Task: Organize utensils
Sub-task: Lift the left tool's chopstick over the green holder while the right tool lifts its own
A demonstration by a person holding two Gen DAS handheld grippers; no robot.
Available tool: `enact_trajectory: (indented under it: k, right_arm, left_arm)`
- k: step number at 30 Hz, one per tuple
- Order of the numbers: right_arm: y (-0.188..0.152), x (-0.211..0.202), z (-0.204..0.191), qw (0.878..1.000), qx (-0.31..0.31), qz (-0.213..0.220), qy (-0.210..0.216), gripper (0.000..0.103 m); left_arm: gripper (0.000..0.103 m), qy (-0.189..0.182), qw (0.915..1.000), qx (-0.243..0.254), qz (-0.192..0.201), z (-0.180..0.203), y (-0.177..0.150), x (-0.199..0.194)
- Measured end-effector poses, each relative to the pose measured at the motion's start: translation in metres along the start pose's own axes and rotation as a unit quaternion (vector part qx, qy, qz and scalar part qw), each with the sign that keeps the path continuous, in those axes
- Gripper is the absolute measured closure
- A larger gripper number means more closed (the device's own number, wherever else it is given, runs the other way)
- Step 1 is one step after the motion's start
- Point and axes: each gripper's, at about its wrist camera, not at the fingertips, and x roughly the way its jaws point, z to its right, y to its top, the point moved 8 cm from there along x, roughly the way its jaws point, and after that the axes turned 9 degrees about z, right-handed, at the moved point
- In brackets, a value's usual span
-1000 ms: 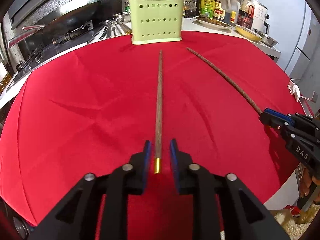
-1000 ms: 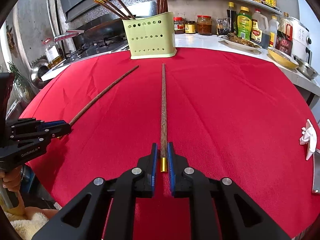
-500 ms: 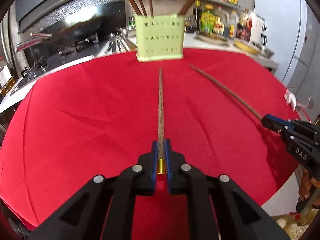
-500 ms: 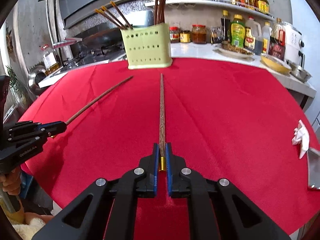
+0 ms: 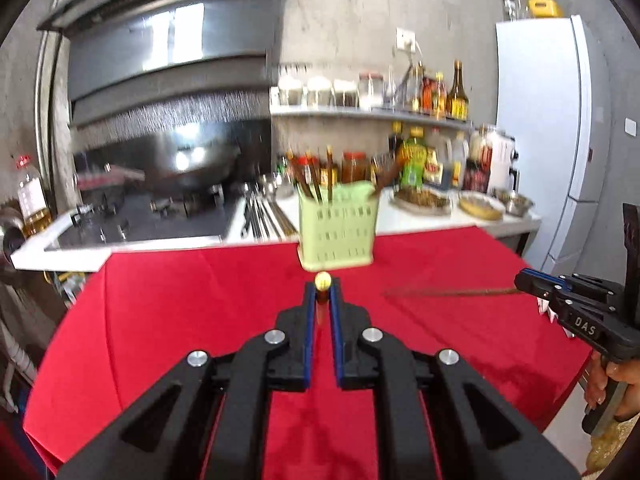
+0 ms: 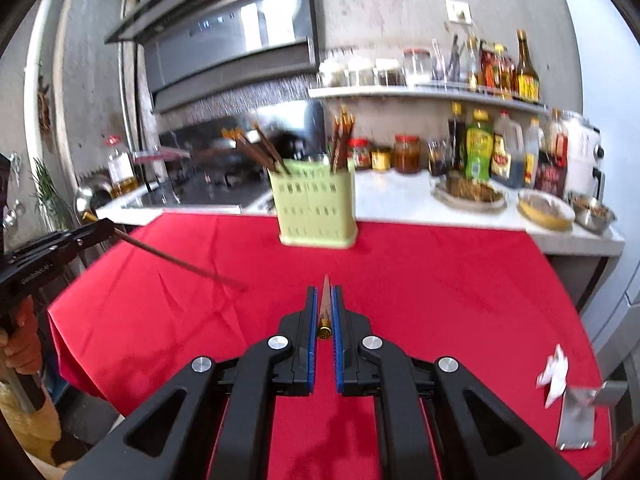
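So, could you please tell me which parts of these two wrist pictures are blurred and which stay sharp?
Left wrist view: the left gripper is crisp, while the green holder, the shelf bottles and the chopstick in the right gripper are smeared. Right wrist view: its own jaws are sharp, the holder and the jars are soft, and the fisheye bends the range hood.

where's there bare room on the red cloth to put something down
Most of the red cloth is bare: the wide stretch between the green holder at the back and the near edge. Only a white scrap sits near its right edge. The white counter behind is crowded with jars, bottles and dishes.
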Motion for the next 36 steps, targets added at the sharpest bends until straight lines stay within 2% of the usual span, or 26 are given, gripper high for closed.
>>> enact_trajectory:
  k: [6, 14, 19, 23, 28, 36]
  right_arm:
    - [0.048, -0.008, -0.009, 0.999, -0.02, 0.035, 0.004, 0.096]
    - [0.087, 0.0, -0.022, 0.998, -0.04, 0.053, 0.013, 0.096]
    - [0.093, 0.013, -0.021, 0.997, -0.047, 0.061, 0.002, 0.096]
    - [0.099, 0.016, -0.024, 0.997, -0.047, 0.068, 0.01, 0.096]
    - [0.107, 0.021, -0.027, 0.996, -0.049, 0.076, 0.013, 0.096]
    - [0.105, 0.026, -0.023, 0.995, -0.049, 0.088, 0.014, 0.096]
  left_arm:
    - [0.096, -0.003, 0.9999, 0.003, 0.015, -0.004, 0.017, 0.002]
    - [0.096, -0.007, 0.9999, 0.0, 0.011, -0.006, 0.019, 0.007]
    - [0.096, -0.017, 0.9998, 0.0, 0.005, -0.006, 0.017, 0.01]
    - [0.096, -0.016, 0.9997, 0.016, 0.004, -0.005, 0.023, 0.008]
    - [0.096, -0.025, 0.9989, 0.035, -0.018, -0.002, 0.026, 0.003]
    - [0.096, -0.046, 0.9973, 0.028, -0.05, 0.003, 0.027, 0.004]
